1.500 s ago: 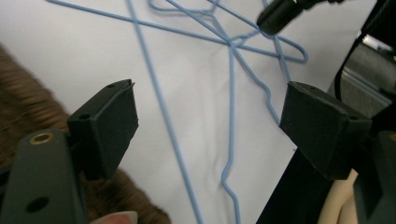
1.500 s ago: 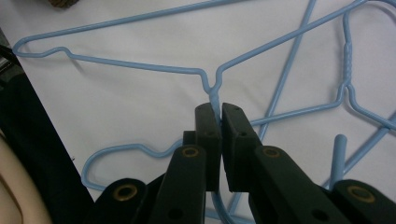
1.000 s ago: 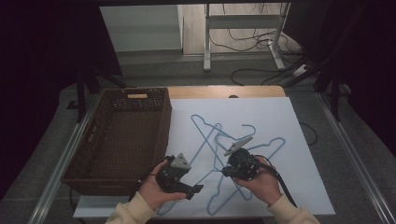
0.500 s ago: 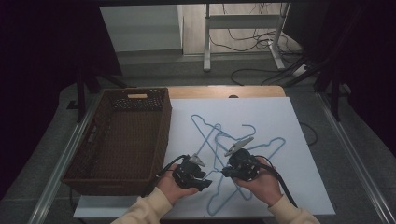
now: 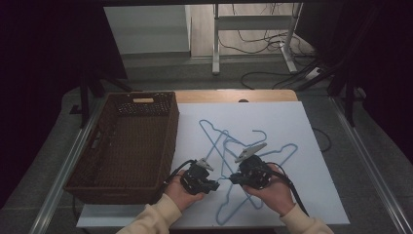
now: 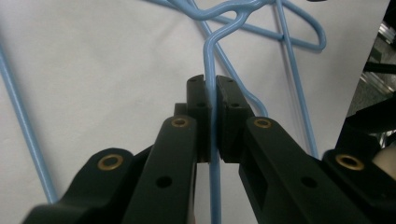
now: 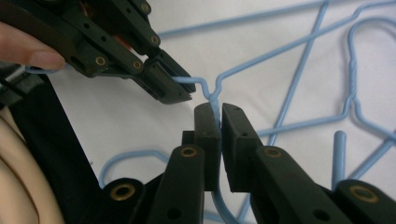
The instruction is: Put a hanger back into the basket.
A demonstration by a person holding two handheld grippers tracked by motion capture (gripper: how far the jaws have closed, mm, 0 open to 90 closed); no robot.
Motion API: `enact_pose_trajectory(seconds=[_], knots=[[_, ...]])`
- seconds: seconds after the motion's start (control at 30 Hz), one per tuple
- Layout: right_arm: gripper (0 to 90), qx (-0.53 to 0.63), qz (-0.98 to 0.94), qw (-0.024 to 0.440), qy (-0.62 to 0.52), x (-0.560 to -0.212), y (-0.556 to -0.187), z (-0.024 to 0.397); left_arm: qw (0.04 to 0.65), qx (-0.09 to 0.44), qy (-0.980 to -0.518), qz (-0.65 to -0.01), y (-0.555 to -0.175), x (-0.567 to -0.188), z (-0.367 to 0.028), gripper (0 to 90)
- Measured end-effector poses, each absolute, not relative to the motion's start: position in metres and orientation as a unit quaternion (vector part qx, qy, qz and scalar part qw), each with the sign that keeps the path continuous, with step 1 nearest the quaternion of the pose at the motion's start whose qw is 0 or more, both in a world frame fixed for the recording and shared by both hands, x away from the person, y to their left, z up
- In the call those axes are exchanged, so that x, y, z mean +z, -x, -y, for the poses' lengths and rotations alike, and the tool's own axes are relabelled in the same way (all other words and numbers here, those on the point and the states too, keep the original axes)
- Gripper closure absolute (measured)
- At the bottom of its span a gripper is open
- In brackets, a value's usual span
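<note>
We are noting a white sheet (image 5: pixel 292 146) covering a wooden desk (image 5: pixel 234 95), with grey floor, a metal stand and loose cables lying beyond its far edge. A dark wicker basket (image 5: pixel 127 146) is sitting along the desk's left edge. Several light blue wire hangers (image 5: pixel 221 144) are lying tangled on the sheet near the front edge, thin-rodded with twisted necks. We are seeing the left gripper (image 6: pixel 213 100) clamping one hanger's wire (image 6: pixel 211 60) between its closed jaws. The right gripper (image 7: pixel 216 123) is pinching the twisted neck (image 7: pixel 215 100) of the same hanger, just beside the left gripper's tips, both near the front centre.
</note>
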State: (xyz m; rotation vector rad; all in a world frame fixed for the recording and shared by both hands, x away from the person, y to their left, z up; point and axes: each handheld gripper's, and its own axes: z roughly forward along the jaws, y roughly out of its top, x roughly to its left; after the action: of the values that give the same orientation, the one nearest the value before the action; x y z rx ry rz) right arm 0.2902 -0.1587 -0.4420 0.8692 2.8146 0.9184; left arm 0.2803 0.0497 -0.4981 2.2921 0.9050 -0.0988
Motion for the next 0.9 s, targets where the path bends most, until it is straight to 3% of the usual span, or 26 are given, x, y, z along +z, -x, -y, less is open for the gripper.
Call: enact_pose_trajectory(seconds=[0.2,0.37,0.6,0.9], knots=[[56.0,0.411,-0.867,0.045,-0.279,-0.421,-0.289,0.184,0.358,-0.024,-0.862,-0.359,-0.278,-0.487,-0.059,86.0],[43.5,0.496,-0.816,0.061,-0.291,-0.407,-0.291,0.222,0.373,-0.013,-0.850,-0.371,-0.277,-0.477,-0.068,86.1],[36.8,0.509,-0.803,0.075,-0.301,-0.412,-0.301,0.262,0.400,-0.017,-0.833,-0.382,-0.280,-0.466,-0.079,86.2],[29.9,0.455,-0.826,0.101,-0.315,-0.434,-0.310,0.268,0.424,-0.012,-0.821,-0.381,-0.278,-0.448,-0.089,86.2]])
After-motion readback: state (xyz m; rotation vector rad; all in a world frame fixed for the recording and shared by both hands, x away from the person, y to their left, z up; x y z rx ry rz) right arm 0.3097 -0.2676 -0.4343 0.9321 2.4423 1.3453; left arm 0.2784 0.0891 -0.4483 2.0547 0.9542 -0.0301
